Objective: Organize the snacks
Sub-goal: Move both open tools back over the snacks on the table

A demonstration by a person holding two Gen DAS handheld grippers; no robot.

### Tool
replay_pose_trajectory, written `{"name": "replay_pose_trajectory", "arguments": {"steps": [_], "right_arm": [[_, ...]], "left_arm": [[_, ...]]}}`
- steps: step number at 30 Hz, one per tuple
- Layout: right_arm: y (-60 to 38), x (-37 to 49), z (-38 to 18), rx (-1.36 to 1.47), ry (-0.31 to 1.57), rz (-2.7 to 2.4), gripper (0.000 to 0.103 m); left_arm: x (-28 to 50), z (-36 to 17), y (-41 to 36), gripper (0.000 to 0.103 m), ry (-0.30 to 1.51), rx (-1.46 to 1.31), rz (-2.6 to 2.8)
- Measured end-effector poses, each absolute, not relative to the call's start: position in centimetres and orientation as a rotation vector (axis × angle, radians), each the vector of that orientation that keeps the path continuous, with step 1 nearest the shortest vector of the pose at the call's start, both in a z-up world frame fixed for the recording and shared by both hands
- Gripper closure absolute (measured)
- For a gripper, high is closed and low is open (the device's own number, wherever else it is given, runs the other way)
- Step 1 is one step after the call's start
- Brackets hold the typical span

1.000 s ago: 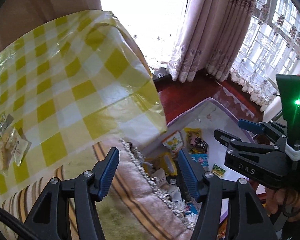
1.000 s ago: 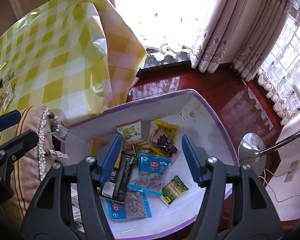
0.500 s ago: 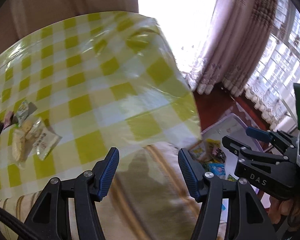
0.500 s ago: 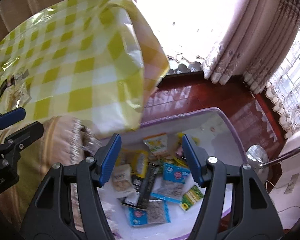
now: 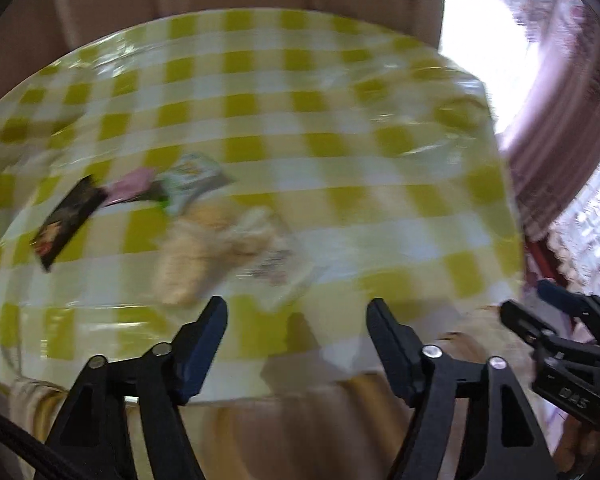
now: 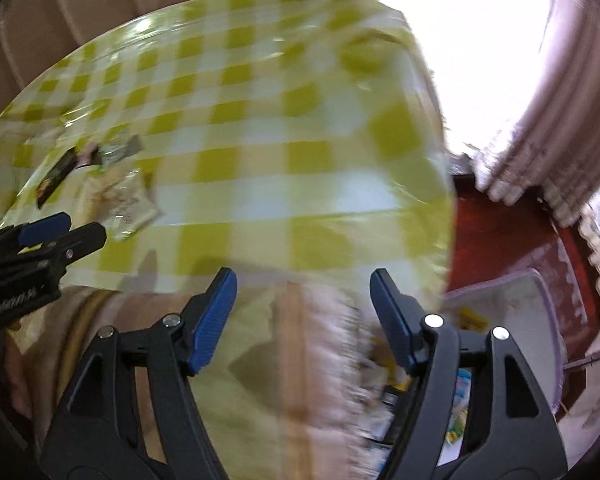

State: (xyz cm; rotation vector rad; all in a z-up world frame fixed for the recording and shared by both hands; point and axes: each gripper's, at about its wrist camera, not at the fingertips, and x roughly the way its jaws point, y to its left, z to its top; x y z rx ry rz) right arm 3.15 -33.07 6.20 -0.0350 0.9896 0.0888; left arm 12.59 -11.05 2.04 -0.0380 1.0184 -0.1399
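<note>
Both views are blurred by motion. On the yellow-and-white checked tablecloth (image 5: 340, 128) lies a small heap of snack packets: a black one (image 5: 66, 220), a pink one (image 5: 130, 184), a pale green one (image 5: 192, 172) and clear bags of beige biscuits (image 5: 212, 248). My left gripper (image 5: 296, 316) hangs over the table's near edge, just short of the biscuits, its jaws opening with nothing between them. My right gripper (image 6: 302, 280) is above the table's fringed edge, jaws opening and empty too. The white bin (image 6: 528, 300) holding several packets (image 6: 460, 392) sits at the lower right.
A striped, fringed cloth (image 6: 308, 360) hangs over the table's near side. Red-brown wooden floor (image 6: 500, 232) lies around the bin, with pink curtains (image 6: 560, 100) and a bright window behind. The right gripper's body (image 5: 572, 360) shows at the left wrist view's right edge.
Both grippers swung away from the bin on the floor to the tabletop. The snack heap now lies close before the left gripper, and both pairs of jaws stand wider.
</note>
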Motion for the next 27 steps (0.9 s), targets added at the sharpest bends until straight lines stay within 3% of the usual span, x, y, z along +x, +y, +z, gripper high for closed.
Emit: {"name": "replay_pose_trajectory", "arguments": {"steps": [15,19,20,21,27], "right_arm": [[-21.6,7.3,3.4,-0.219,1.036,0.294,0.025],[-20.3,8.0,2.6,-0.253,1.054,0.326,0.024],[-20.1,8.1,2.5,-0.258,1.058,0.333,0.024],[-19.8,8.3,2.3,-0.262,1.062,0.341,0.024],[-18.0,9.7,1.4,-0.291,1.073,0.378,0.024]], "left_arm": [[17.5,-4.1,-5.1,0.029,1.215,-0.008,-0.056],[18.2,-4.5,-4.9,0.040,1.201,0.005,-0.060],[18.4,-4.5,-4.7,0.050,1.196,0.005,-0.061],[18.4,-4.5,-4.7,0.053,1.193,0.002,-0.061],[18.6,-4.3,-4.2,0.057,1.174,-0.031,-0.073]]}}
